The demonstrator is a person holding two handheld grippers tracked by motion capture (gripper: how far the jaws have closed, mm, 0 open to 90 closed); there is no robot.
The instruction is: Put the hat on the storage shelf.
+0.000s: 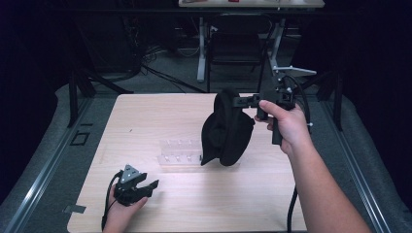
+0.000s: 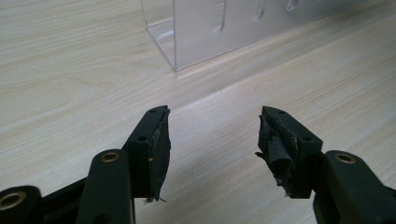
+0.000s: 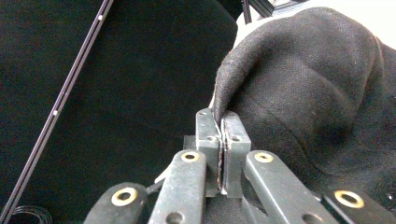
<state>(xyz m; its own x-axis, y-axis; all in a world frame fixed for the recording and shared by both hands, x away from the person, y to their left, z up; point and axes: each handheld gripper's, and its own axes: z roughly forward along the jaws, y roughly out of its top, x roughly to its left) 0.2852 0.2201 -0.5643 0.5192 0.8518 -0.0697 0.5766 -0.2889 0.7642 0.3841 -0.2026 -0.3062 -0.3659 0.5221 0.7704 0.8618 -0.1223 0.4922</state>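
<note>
- Left gripper (image 1: pixel 145 186): rests low at the near left of the table (image 1: pixel 145 116), jaws spread and empty (the left gripper view shows bare wood between the pads (image 2: pixel 159 149)).
- Rack (image 1: pixel 180 151): clear plastic, lying on the table just beyond the left gripper and just left of the cap's lower edge.
- Cap (image 1: pixel 227 128): black fabric, hanging above the table right of centre; its long axis runs near vertical, the top edge in the right gripper and the lower end close over the table beside the rack.
- Right gripper (image 1: pixel 243 100): held up at the far right, pointing left, jaws clenched on the cap's edge (in the right gripper view a thin fold of cloth sits between the pads (image 3: pixel 233 135)).
- Key relation: the cap lies right of and beyond the left gripper, above the rack's right end. The right hand (image 1: pixel 286 124) carries it; the left gripper is the nearer one to the rack, judged free to steady it.
</note>
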